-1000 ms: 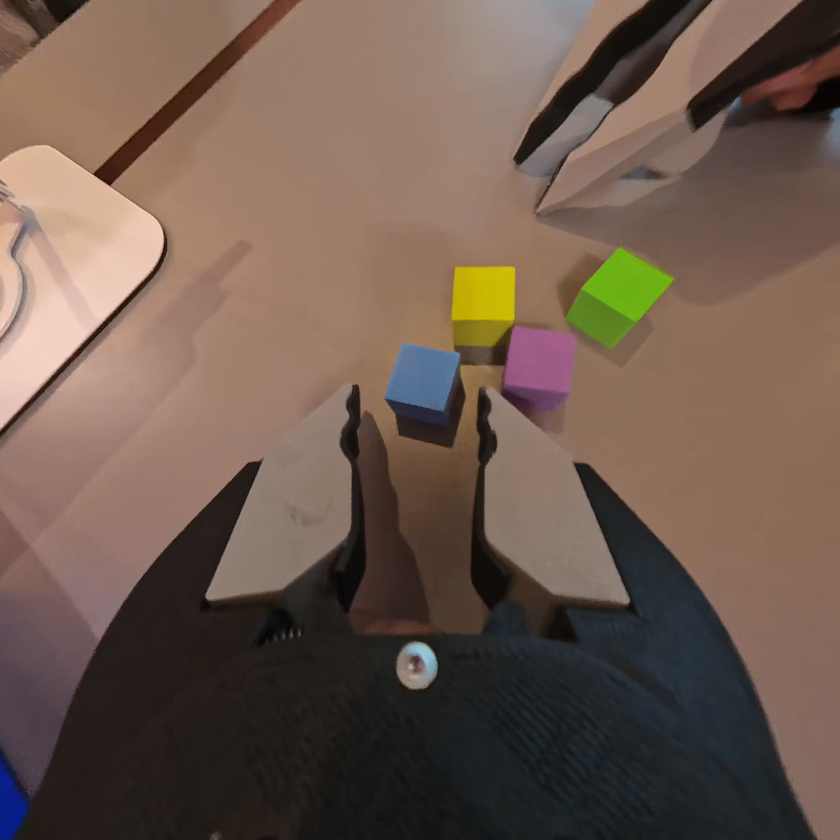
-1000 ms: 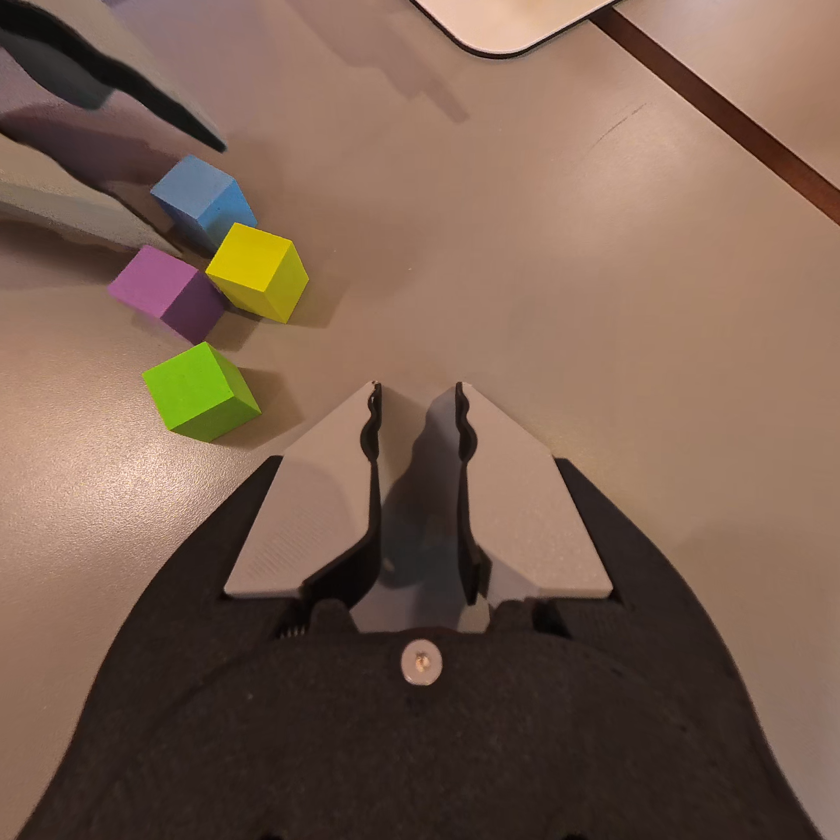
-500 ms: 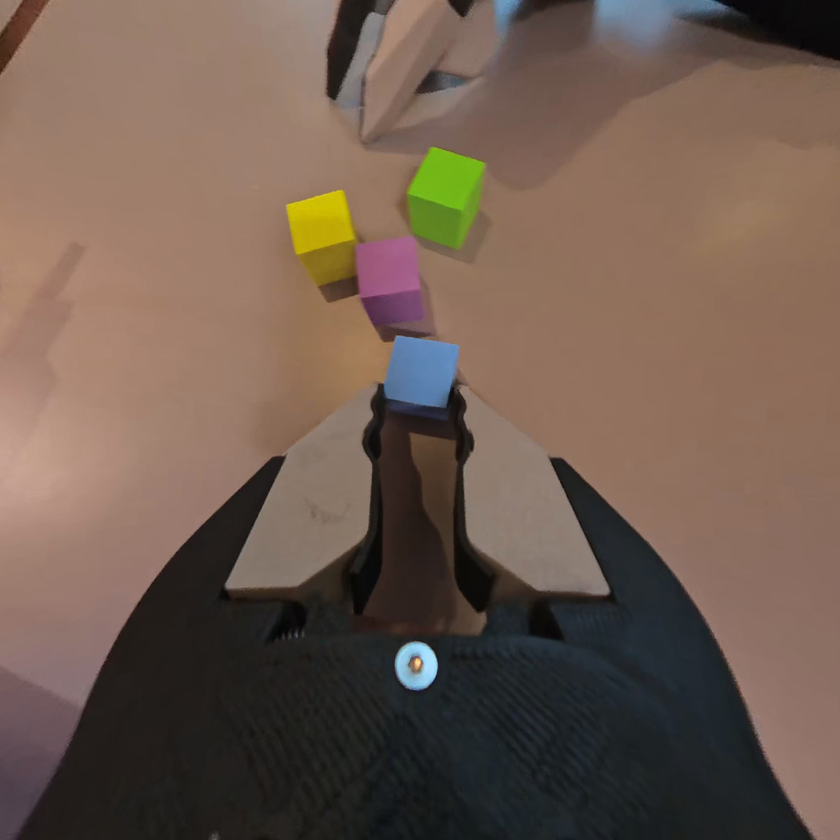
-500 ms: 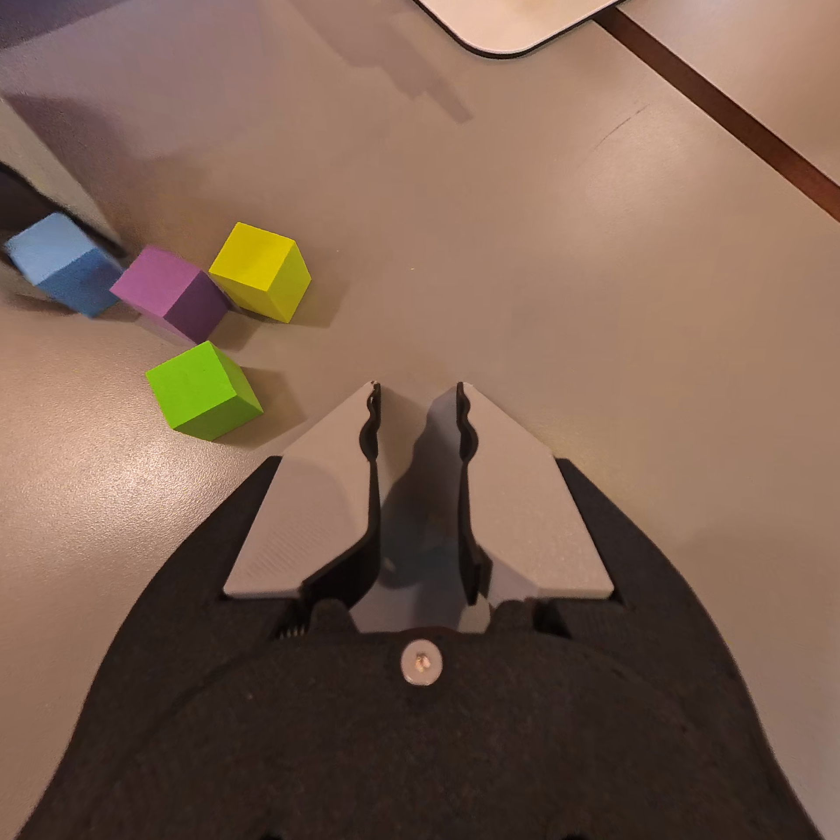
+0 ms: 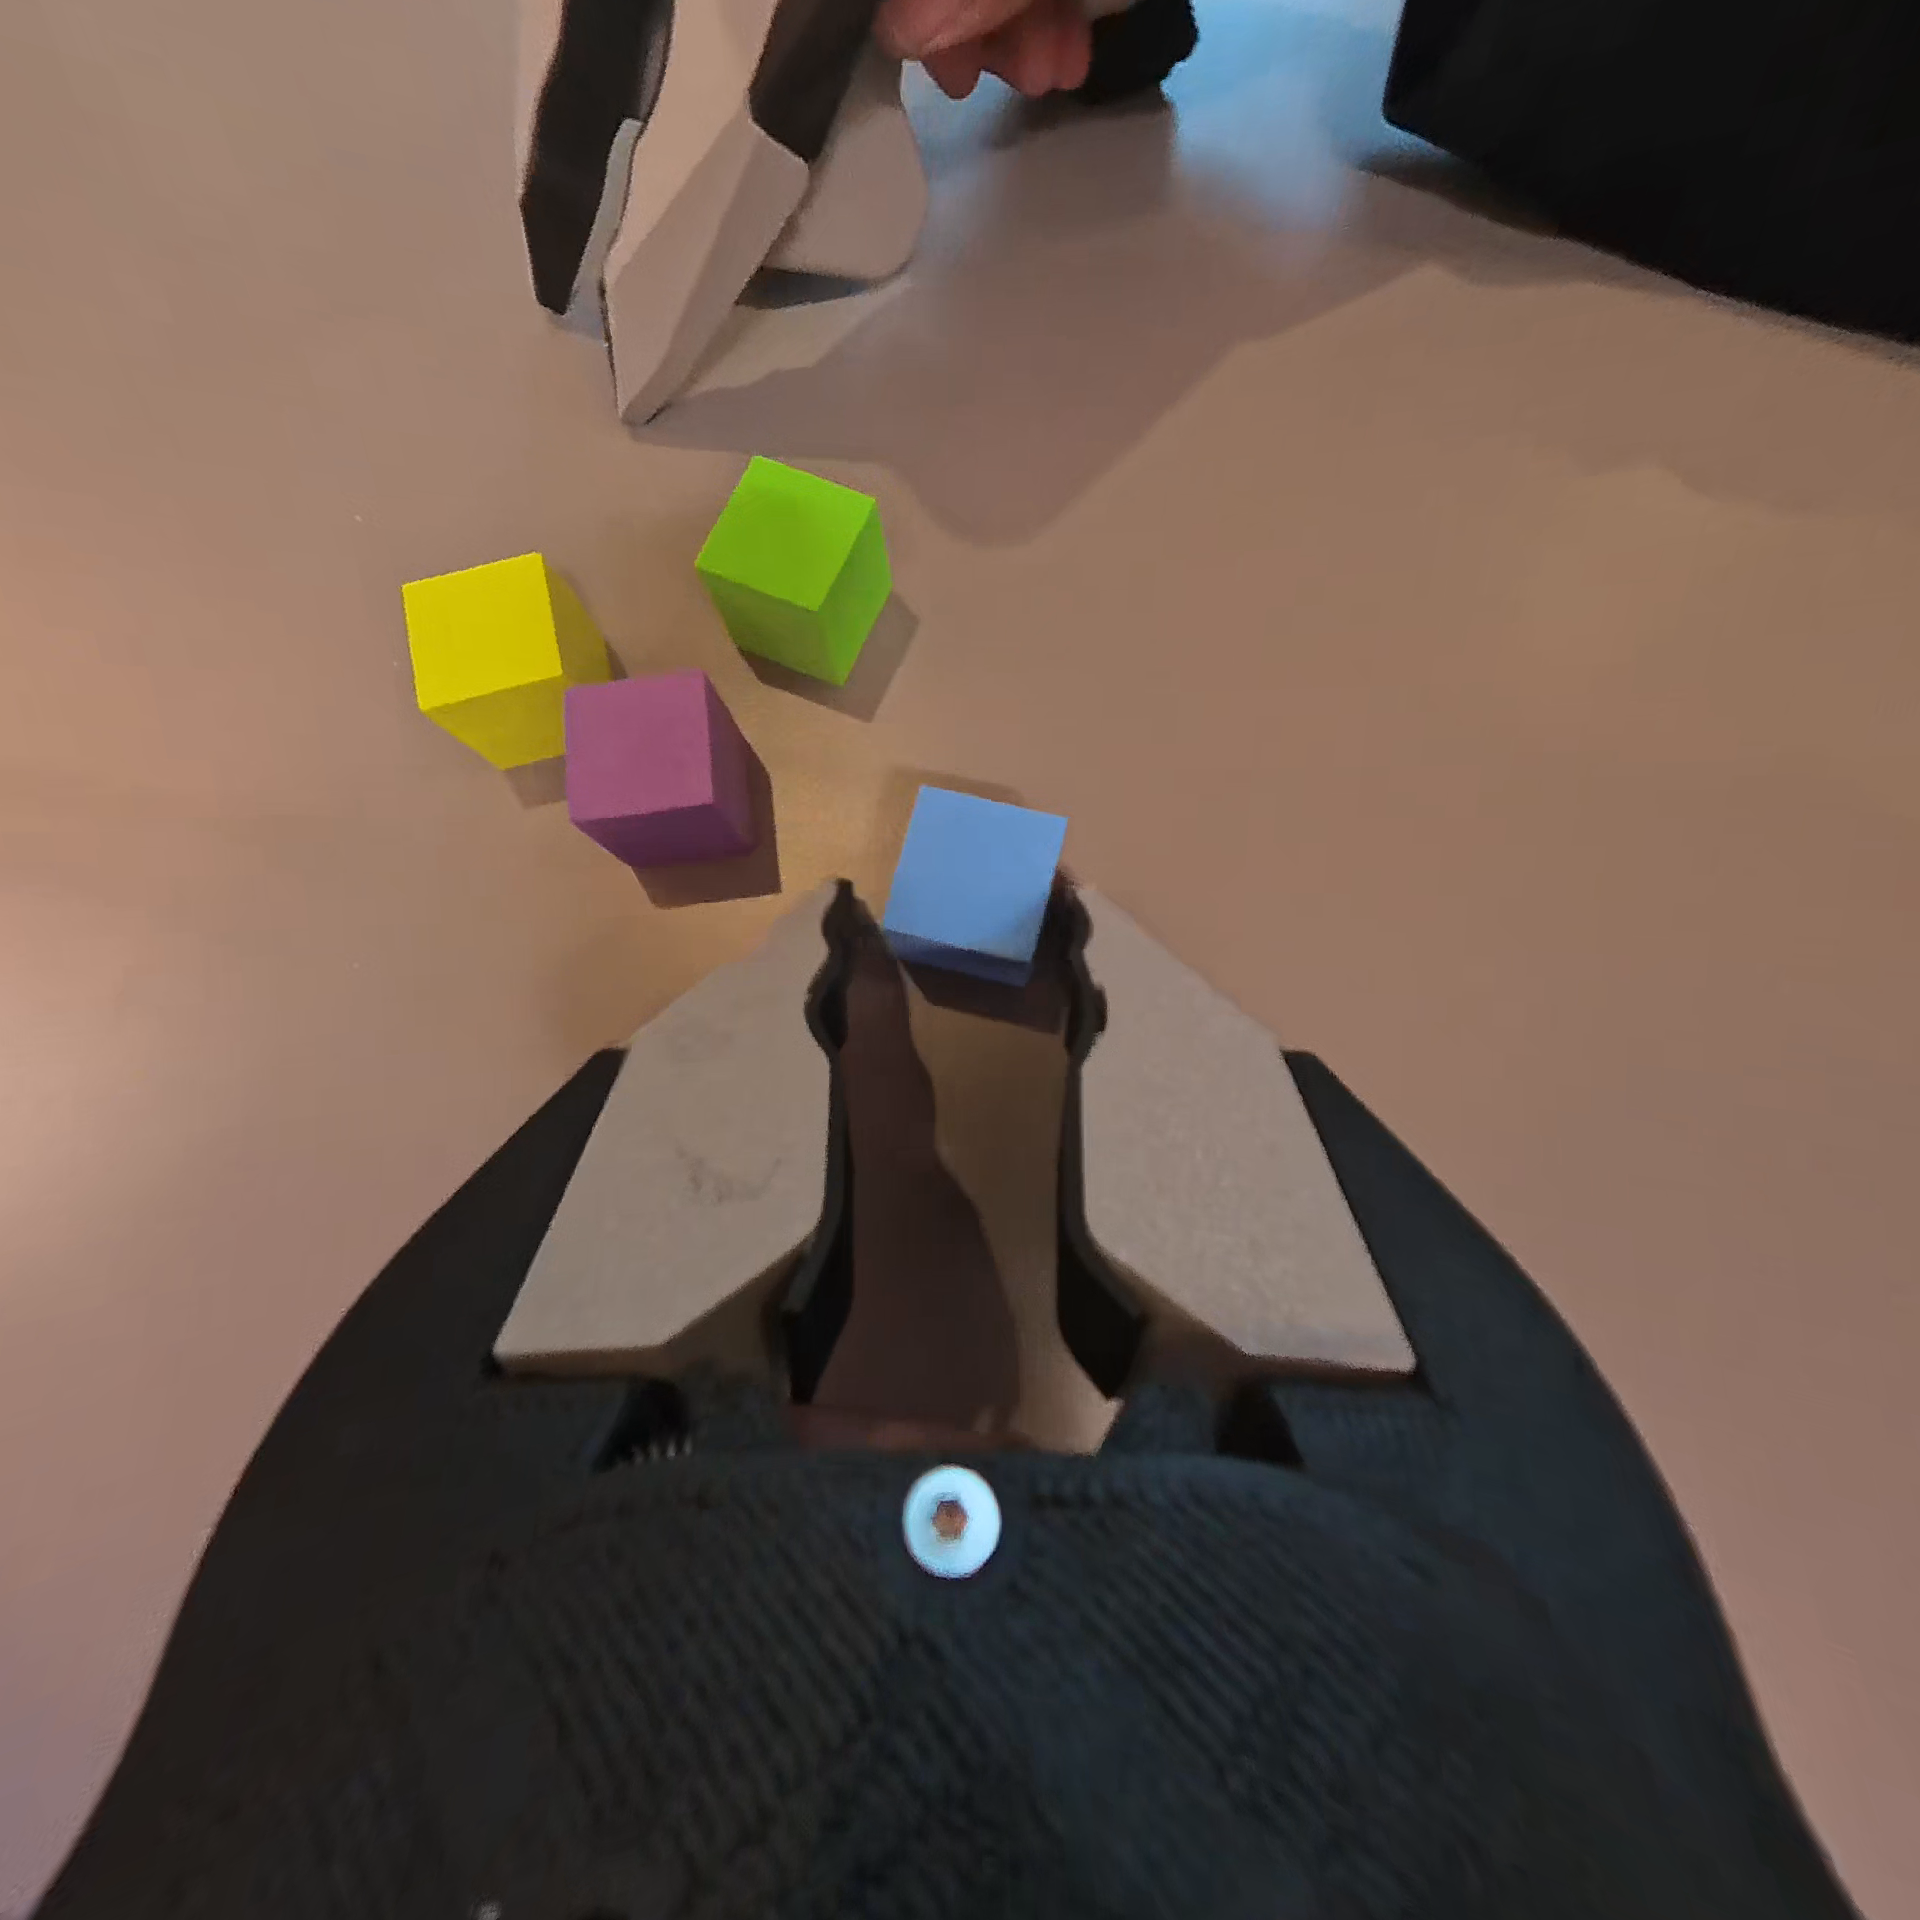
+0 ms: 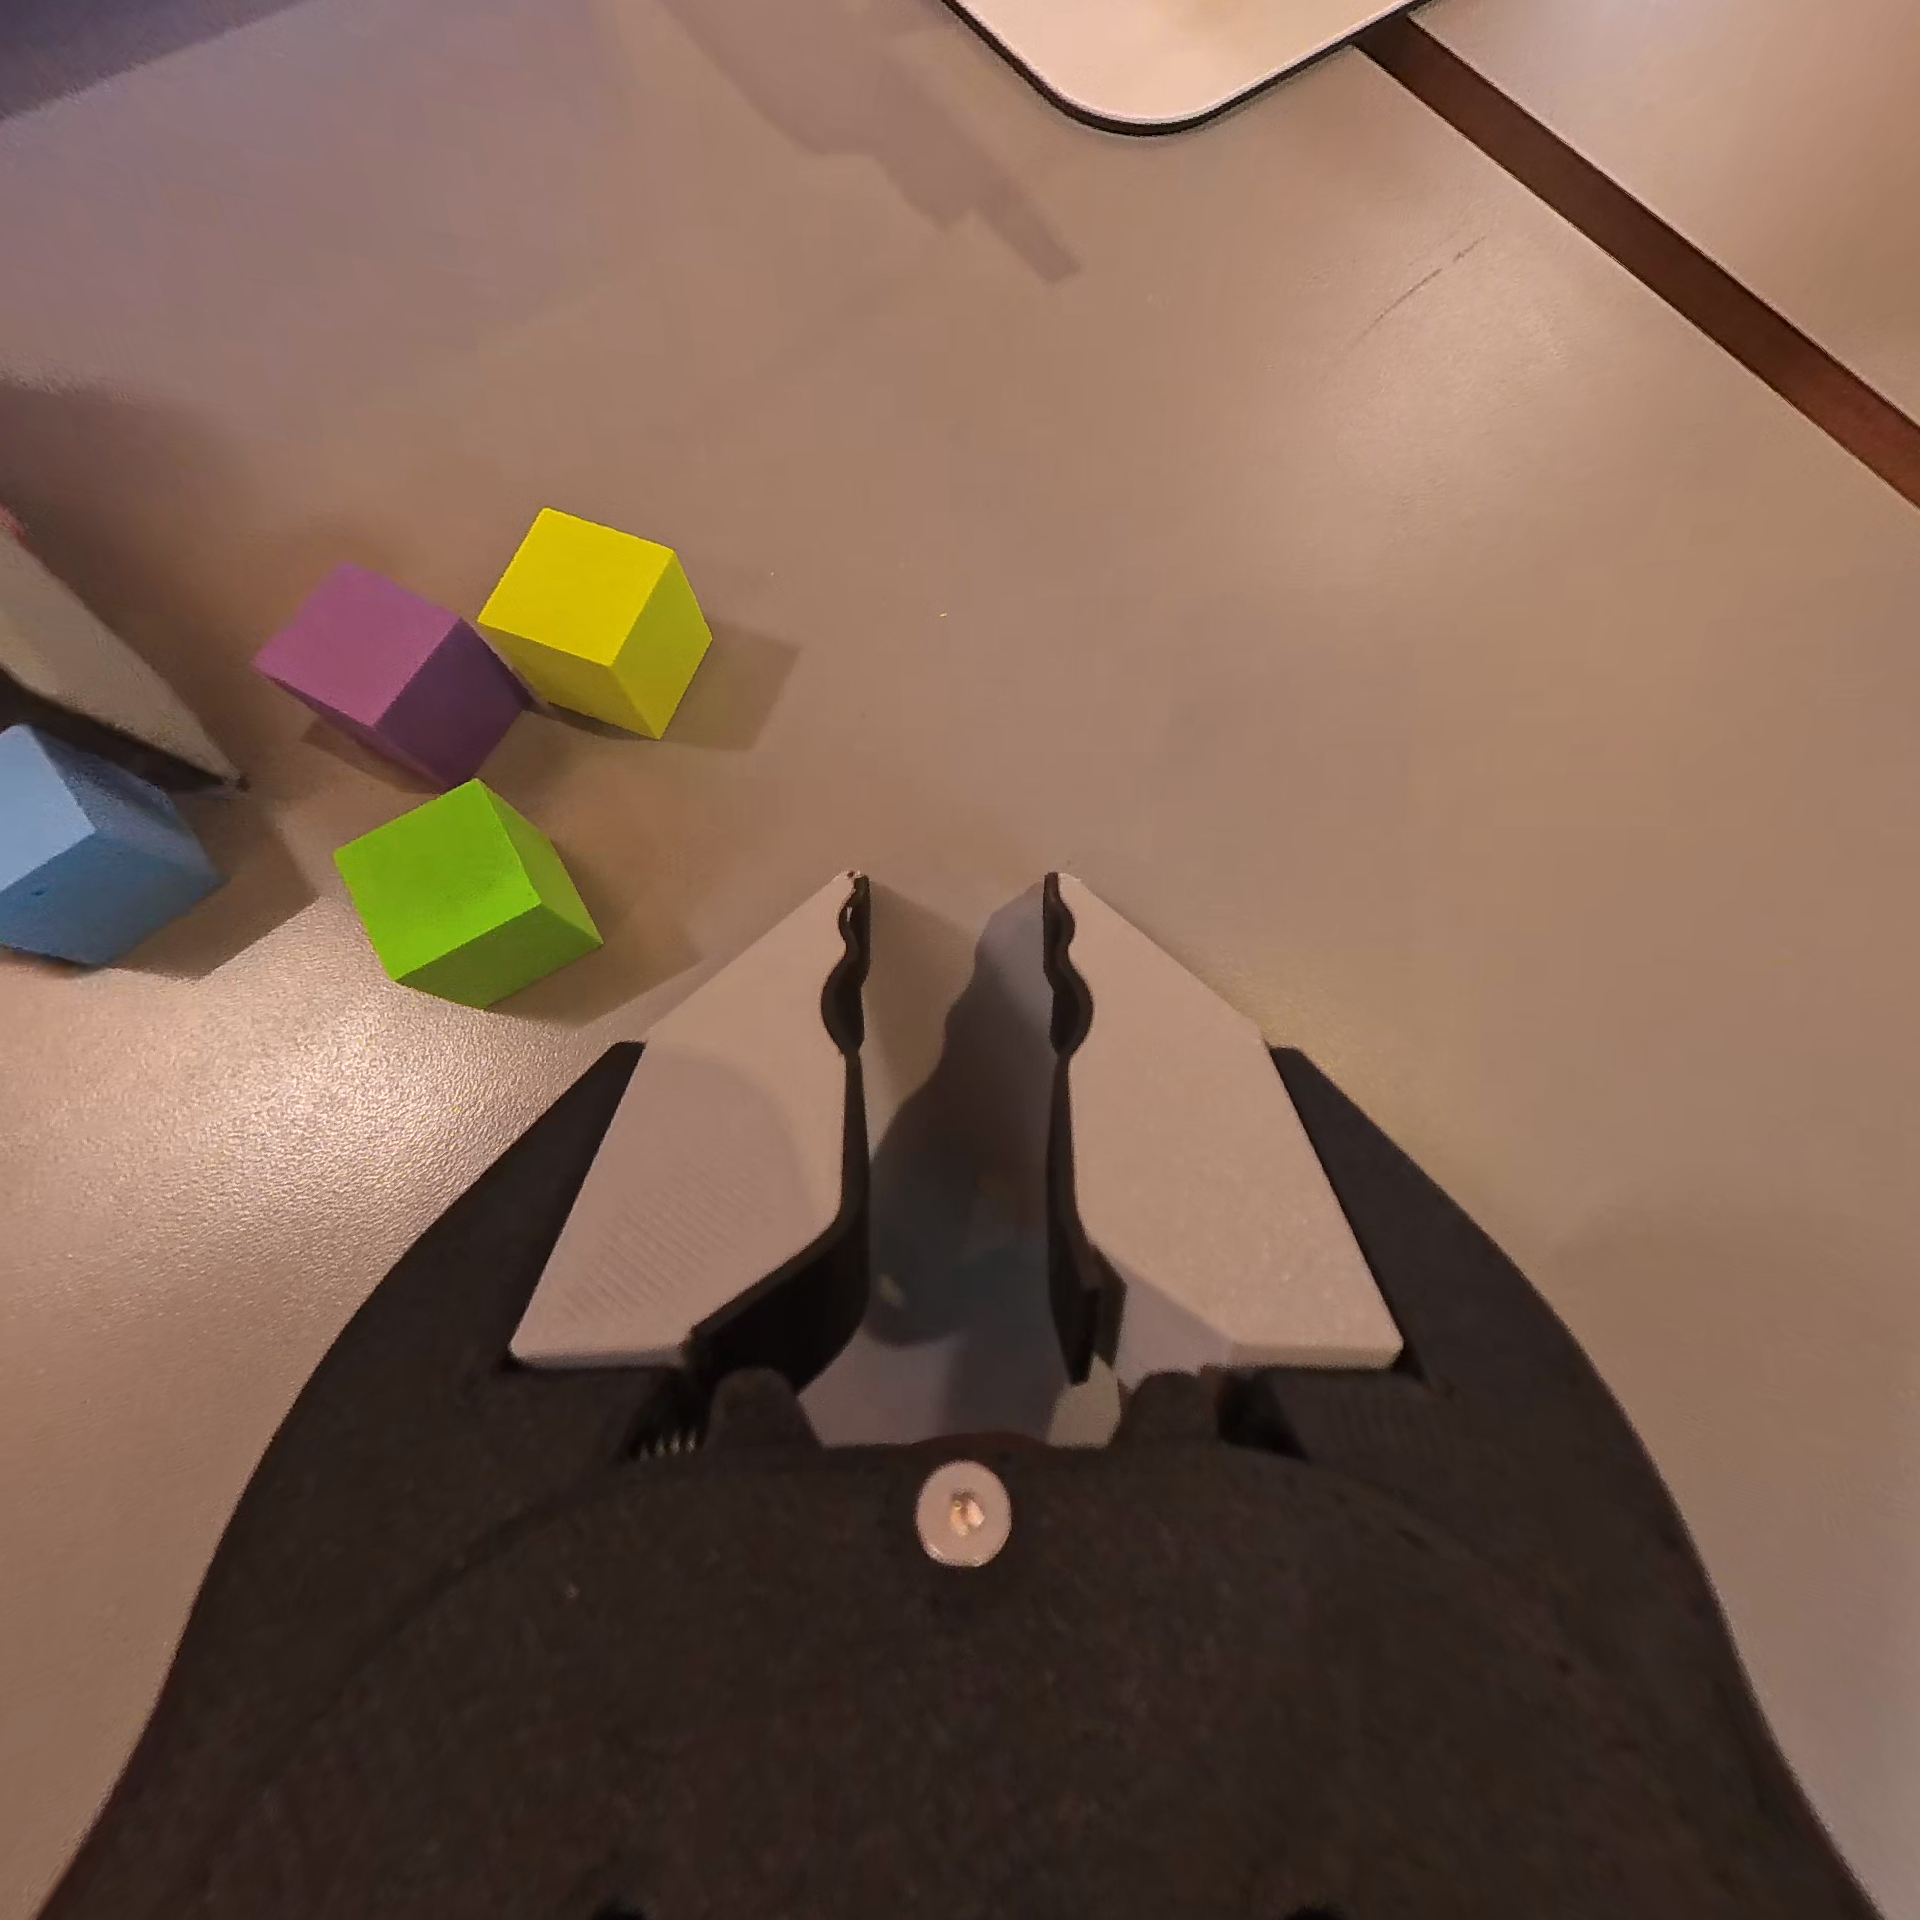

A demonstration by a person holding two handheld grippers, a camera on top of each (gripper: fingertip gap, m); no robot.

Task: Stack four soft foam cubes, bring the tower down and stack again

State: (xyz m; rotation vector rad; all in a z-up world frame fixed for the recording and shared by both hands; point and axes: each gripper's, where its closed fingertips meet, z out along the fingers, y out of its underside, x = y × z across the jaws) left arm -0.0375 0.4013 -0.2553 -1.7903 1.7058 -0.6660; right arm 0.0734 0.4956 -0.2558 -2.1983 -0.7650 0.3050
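Four foam cubes lie apart on the tan table, none stacked. My left gripper (image 5: 956, 888) has its jaws slightly parted around the blue cube (image 5: 971, 873), which rests on the table. The cube touches the right finger and a small gap shows at the left one. The purple cube (image 5: 655, 764) touches the yellow cube (image 5: 483, 644), and the green cube (image 5: 795, 566) stands beyond them. My right gripper (image 6: 956, 883) is open and empty, with the green cube (image 6: 457, 894) just to its left, then the purple (image 6: 390, 665), yellow (image 6: 592, 618) and blue (image 6: 83, 842) cubes.
The right gripper (image 5: 603, 358) shows at the top of the left wrist view, held by a hand (image 5: 997, 52) with a dark sleeve (image 5: 1662, 156). A white rounded pad (image 6: 1174, 52) and a dark table seam (image 6: 1662, 281) lie at the far right.
My left gripper shut on the blue cube and drew it away from the yellow and purple cubes. Its jaws have now parted again. The right gripper has not moved.
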